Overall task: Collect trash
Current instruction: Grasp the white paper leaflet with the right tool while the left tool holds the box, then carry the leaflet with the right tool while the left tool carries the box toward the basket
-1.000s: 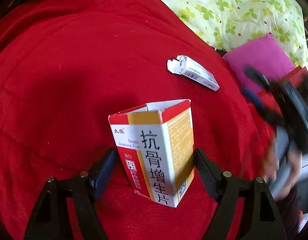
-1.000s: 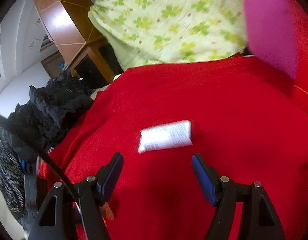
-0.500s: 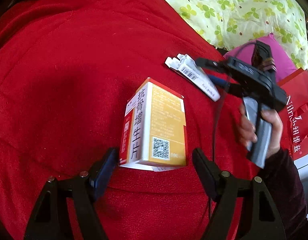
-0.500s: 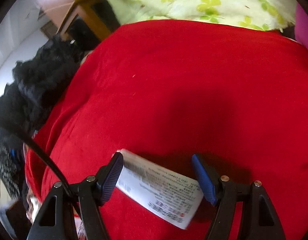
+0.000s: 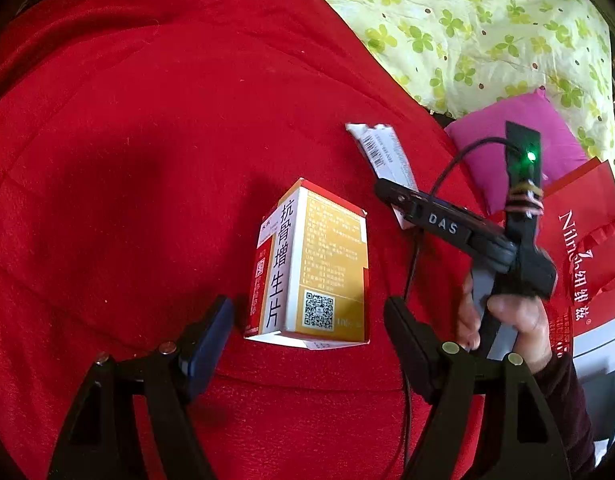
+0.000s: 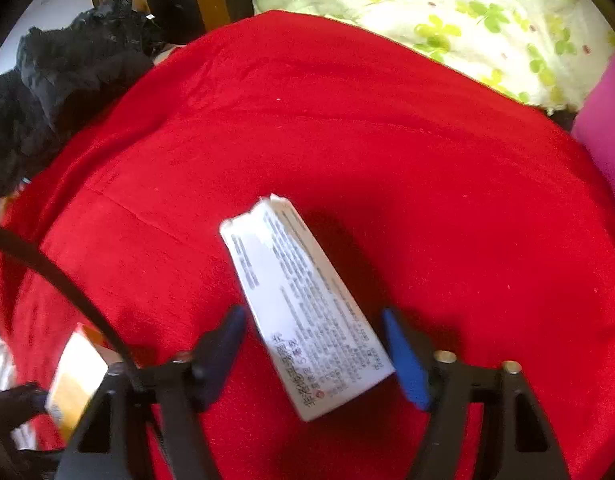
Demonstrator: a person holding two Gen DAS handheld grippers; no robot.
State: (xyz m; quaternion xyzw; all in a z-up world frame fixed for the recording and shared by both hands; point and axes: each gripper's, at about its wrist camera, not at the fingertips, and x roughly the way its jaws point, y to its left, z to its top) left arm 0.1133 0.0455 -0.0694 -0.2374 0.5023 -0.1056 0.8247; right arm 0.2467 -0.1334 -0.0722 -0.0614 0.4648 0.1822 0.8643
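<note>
Left tongs (image 5: 307, 320) sit low over the red blanket (image 5: 147, 160), jaws standing wide, and the orange box (image 5: 311, 276) is right there between them, lying on the blanket with its QR code facing up. There's a clear gap on both sides, so nothing is gripped on this side.

Over on the right, the right tongs (image 6: 313, 340) are closing in on the white carton (image 6: 303, 308). The carton lies slanted between the two jaws, its torn end pointing away from the camera, its printed face up. The blue pad (image 6: 403, 360) on the right is at the carton's lower corner; the dark pad on the left stands just off its edge. A bit blurred, so I can't tell whether the pads are pressing yet.

From the left camera, a hand (image 5: 503, 320) in a dark sleeve is wrapped around the right tool's grey handle, a cable trailing off it, a green light glowing on top. The carton's barcoded end (image 5: 379, 152) pokes out beyond the tool.

Behind it all: a pink pillow (image 5: 519, 140), a green-flowered quilt (image 5: 467, 20), a red bag (image 5: 587, 248) with white lettering at the right edge, and a heap of black clothing (image 6: 59, 80) at the blanket's far left.
</note>
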